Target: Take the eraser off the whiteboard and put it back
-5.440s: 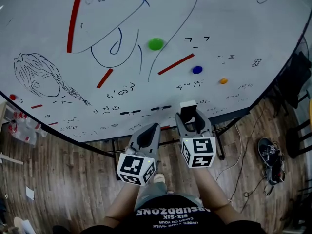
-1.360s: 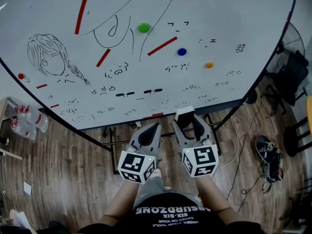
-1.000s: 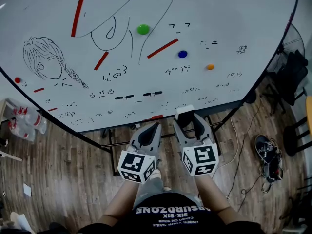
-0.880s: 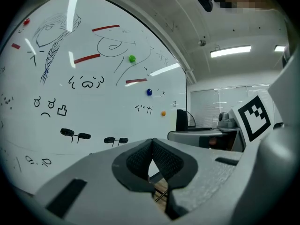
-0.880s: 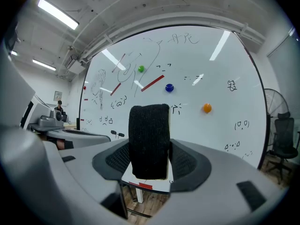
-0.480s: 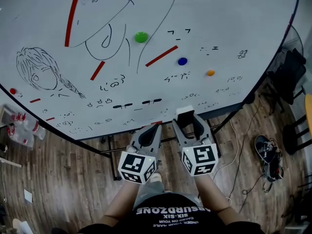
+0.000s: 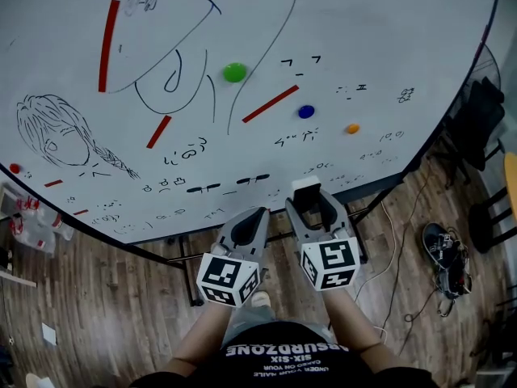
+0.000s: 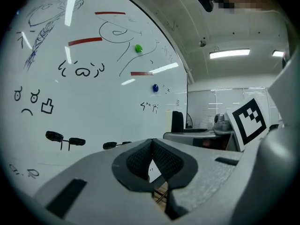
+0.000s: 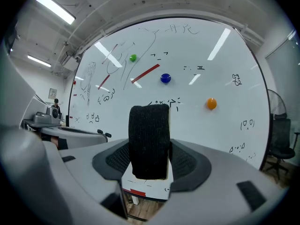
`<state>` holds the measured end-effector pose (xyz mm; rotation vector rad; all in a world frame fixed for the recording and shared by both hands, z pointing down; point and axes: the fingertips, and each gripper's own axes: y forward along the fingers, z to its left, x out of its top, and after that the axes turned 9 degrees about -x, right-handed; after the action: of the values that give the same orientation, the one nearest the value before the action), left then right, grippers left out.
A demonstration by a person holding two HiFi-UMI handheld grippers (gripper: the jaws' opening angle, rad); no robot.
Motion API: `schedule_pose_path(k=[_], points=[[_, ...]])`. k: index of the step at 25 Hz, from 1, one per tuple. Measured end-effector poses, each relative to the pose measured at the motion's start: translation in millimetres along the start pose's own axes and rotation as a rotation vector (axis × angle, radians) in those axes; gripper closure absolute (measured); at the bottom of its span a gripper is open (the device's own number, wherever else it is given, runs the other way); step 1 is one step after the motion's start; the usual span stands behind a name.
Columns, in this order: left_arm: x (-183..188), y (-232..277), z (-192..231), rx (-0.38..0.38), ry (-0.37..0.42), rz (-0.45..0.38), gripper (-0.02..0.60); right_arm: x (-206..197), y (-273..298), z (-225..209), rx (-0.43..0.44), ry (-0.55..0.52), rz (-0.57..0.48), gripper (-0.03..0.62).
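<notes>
The eraser [image 7: 307,189] shows a white back in the head view and a black felt face [image 9: 149,142] in the right gripper view. My right gripper [image 7: 307,199] is shut on it and holds it upright just short of the whiteboard's [image 7: 242,176] lower edge. The eraser is apart from the board. My left gripper [image 7: 250,217] is beside it on the left, shut with nothing between its pads [image 8: 140,161]. It also points at the board.
On the board are green [image 7: 234,73], blue [image 7: 305,111] and orange [image 7: 352,128] magnets, red strips [image 7: 270,103] and black drawings. Shoes [image 7: 446,257] and cables lie on the wood floor at right. A dark chair [image 7: 485,120] stands by the board's right end.
Both grippers have drifted a little toward the whiteboard, the right one still holding the eraser. The jaws have not changed.
</notes>
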<state>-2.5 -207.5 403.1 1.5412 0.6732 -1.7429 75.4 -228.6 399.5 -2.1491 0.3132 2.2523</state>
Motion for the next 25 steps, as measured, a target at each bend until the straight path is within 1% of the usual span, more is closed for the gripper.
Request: schedule_pose_path(k=[13,25], points=[[-1.1,12.7,21.6,-0.028,-0.011,0.009,0.574,-1.5,32.0,-1.8,-0.025,-0.018,0.014,0.355],[6.6,17.3,40.2,-0.028,-0.008,-0.001,0.574,-2.3,56.0,-4.9,-0.045,-0.030,0.029,0.355]])
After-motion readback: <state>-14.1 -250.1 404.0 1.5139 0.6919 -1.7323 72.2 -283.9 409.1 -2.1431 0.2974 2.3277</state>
